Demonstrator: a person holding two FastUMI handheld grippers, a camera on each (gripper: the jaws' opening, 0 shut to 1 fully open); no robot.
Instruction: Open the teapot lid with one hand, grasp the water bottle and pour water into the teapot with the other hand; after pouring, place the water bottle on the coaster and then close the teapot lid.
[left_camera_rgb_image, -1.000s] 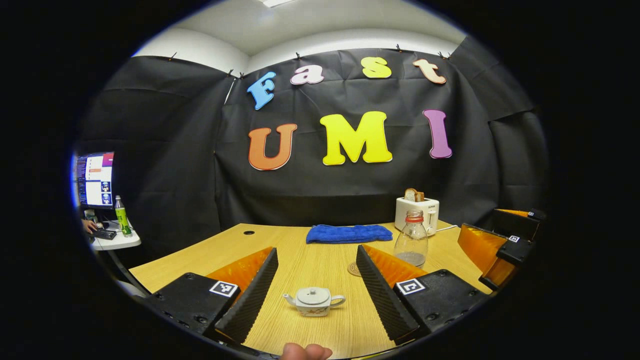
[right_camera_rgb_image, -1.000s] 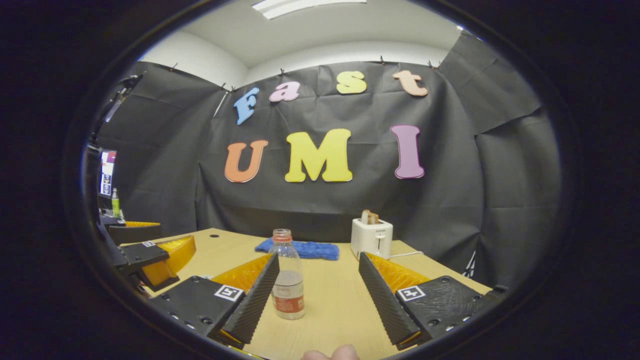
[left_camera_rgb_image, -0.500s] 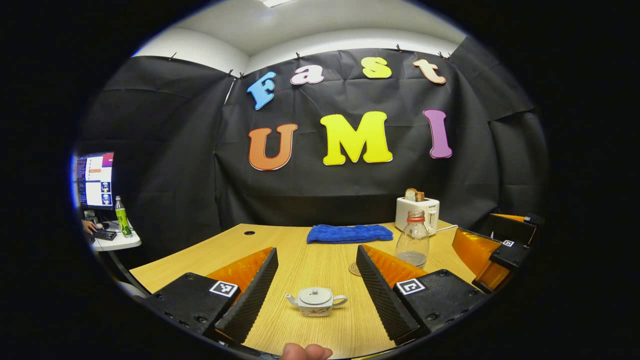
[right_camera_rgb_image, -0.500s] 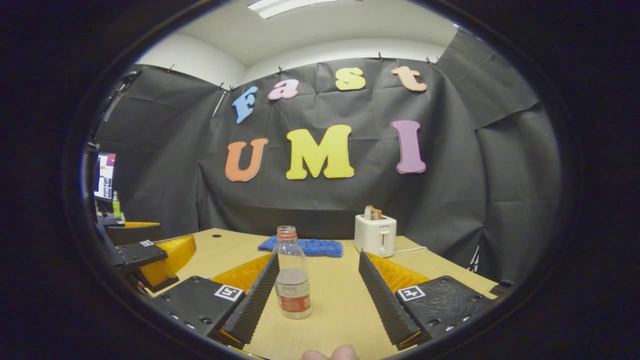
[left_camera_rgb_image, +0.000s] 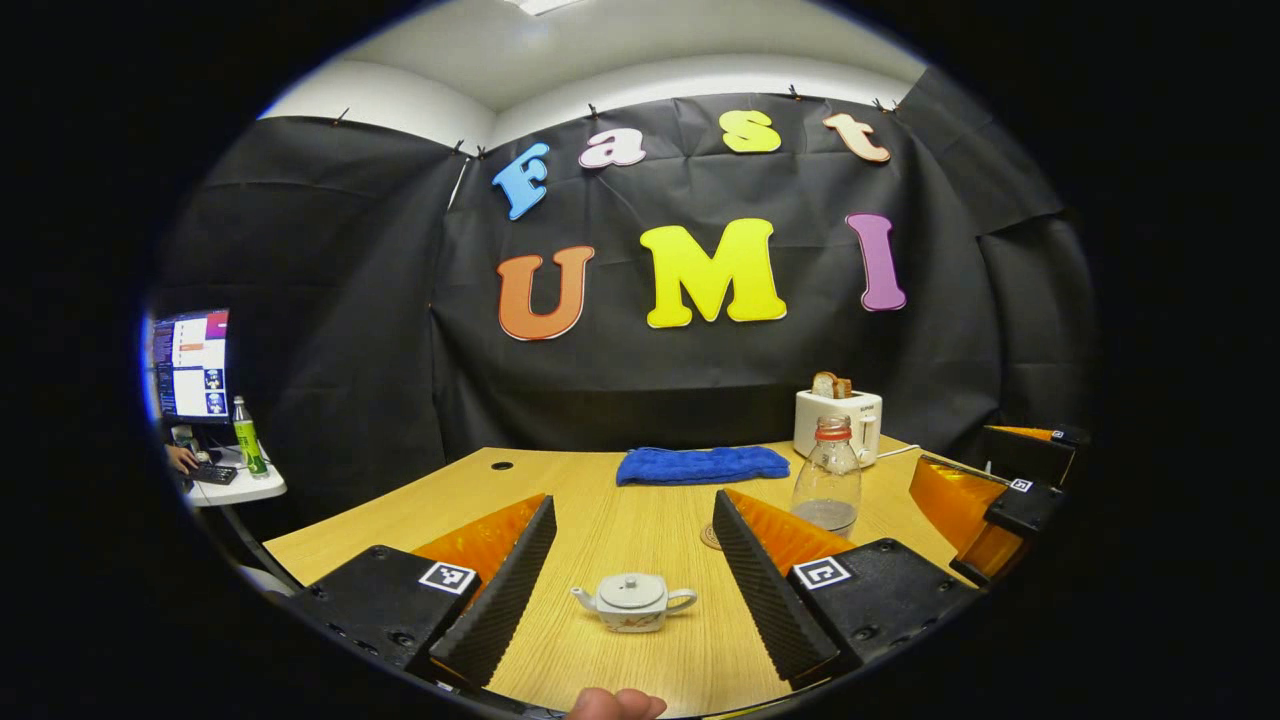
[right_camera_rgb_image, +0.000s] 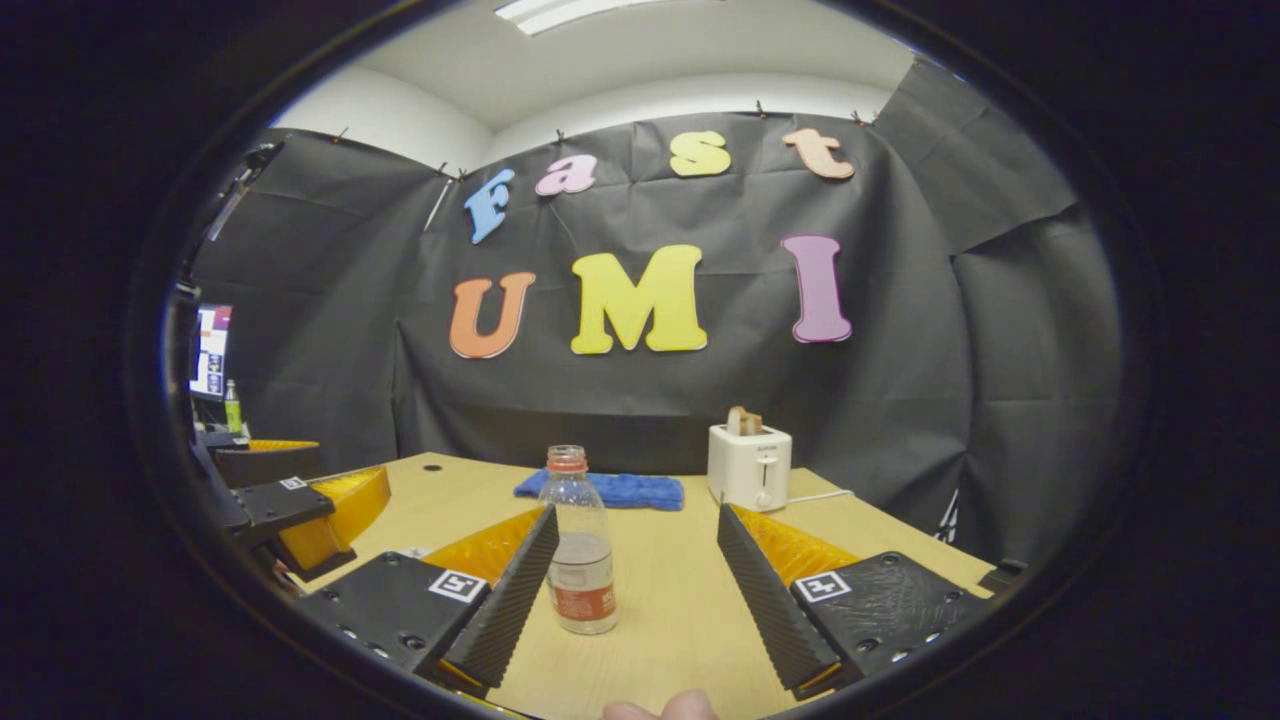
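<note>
- Wooden table (left_camera_rgb_image: 600, 500) carries everything within reach.
- Left gripper (left_camera_rgb_image: 633, 590), fingers spread wide, frames the teapot (left_camera_rgb_image: 632, 603), likely lining up for its lid.
- Right gripper (right_camera_rgb_image: 634, 600), likewise agape, faces the water bottle (right_camera_rgb_image: 580, 545).
- Coaster (left_camera_rgb_image: 710, 537) waits just behind the teapot.

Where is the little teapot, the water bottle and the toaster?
teapot (left_camera_rgb_image: 632, 603): left gripper view, on its white body under the lid.
water bottle (right_camera_rgb_image: 581, 560): right gripper view, on its clear body.
toaster (right_camera_rgb_image: 748, 467): right gripper view, on its white front.
</note>
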